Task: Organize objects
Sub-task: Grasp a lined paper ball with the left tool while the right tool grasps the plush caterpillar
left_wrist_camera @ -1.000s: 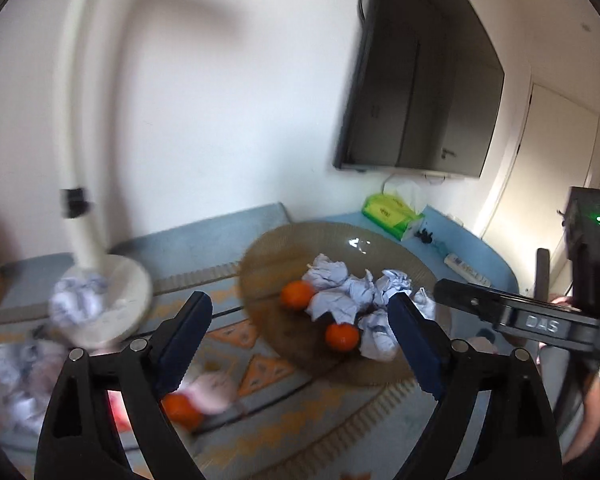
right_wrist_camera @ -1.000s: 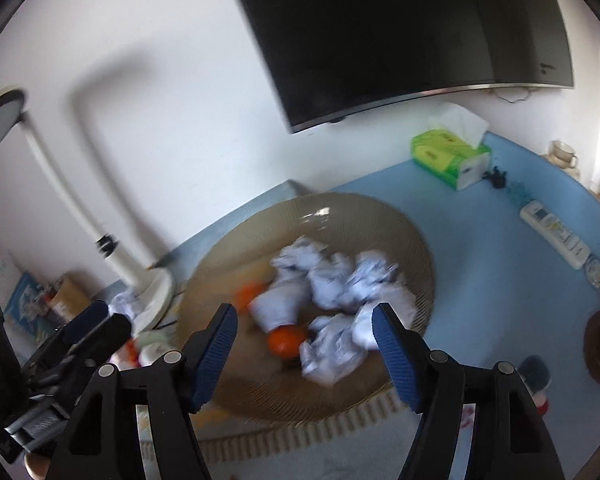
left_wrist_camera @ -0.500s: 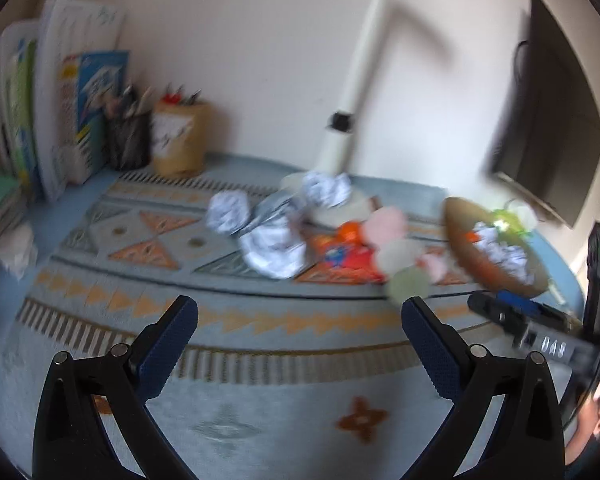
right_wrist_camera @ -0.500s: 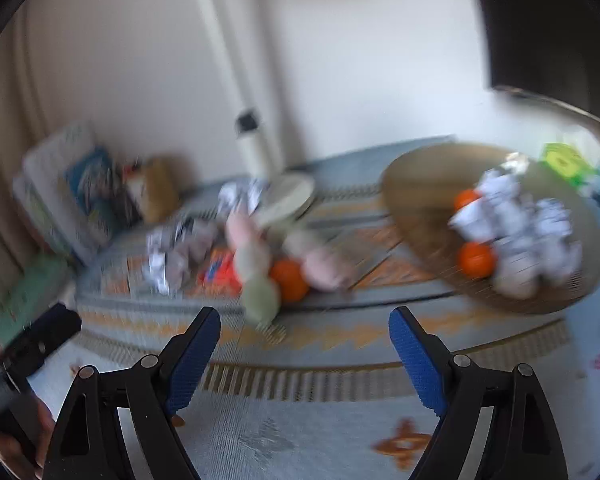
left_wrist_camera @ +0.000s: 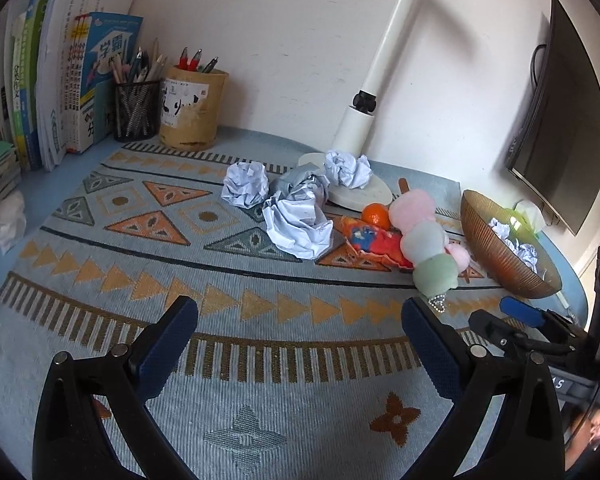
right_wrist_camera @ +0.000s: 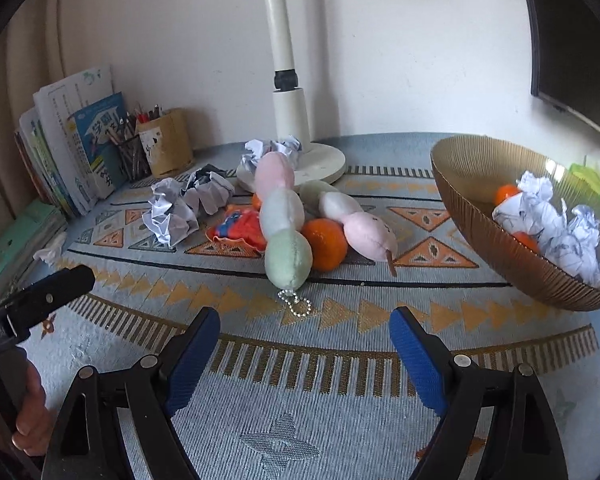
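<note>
Where it lies, only the right view shows the second plush skewer [right_wrist_camera: 358,222].

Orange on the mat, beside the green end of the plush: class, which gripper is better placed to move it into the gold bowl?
Probably the right gripper: the orange lies just ahead of its open jaws, the bowl to its right. For the left gripper, the plush hides that orange.

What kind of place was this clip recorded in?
Most likely a study desk at home: upright books and pen holders line the wall, a desk lamp stands on the patterned mat, and a monitor hangs nearby.
</note>
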Available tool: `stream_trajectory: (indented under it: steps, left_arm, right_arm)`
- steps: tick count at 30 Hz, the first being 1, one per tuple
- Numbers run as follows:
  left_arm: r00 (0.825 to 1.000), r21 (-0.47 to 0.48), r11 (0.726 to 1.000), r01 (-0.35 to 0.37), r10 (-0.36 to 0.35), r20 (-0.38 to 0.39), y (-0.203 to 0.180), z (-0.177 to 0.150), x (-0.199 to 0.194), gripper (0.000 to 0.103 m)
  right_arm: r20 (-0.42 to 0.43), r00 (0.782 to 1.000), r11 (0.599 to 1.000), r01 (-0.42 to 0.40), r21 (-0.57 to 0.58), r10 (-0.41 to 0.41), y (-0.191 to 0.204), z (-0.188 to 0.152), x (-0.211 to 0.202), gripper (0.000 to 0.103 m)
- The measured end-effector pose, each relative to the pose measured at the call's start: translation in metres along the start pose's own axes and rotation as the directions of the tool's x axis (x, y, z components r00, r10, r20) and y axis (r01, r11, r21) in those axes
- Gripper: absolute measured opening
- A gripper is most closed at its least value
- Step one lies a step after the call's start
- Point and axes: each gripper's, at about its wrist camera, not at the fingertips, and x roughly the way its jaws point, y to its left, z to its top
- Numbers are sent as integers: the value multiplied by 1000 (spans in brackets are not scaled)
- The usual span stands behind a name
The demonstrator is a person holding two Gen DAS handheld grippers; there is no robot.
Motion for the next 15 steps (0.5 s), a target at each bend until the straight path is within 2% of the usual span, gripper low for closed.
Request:
stream_trajectory:
  steps: [15]
  left_arm:
    - [1000, -33, 999, 17, -18, -24, 6, 1, 3, 102]
  right_arm:
    - [-18, 1000, 1000, 23, 11, -23, -2, 0, 5, 86]
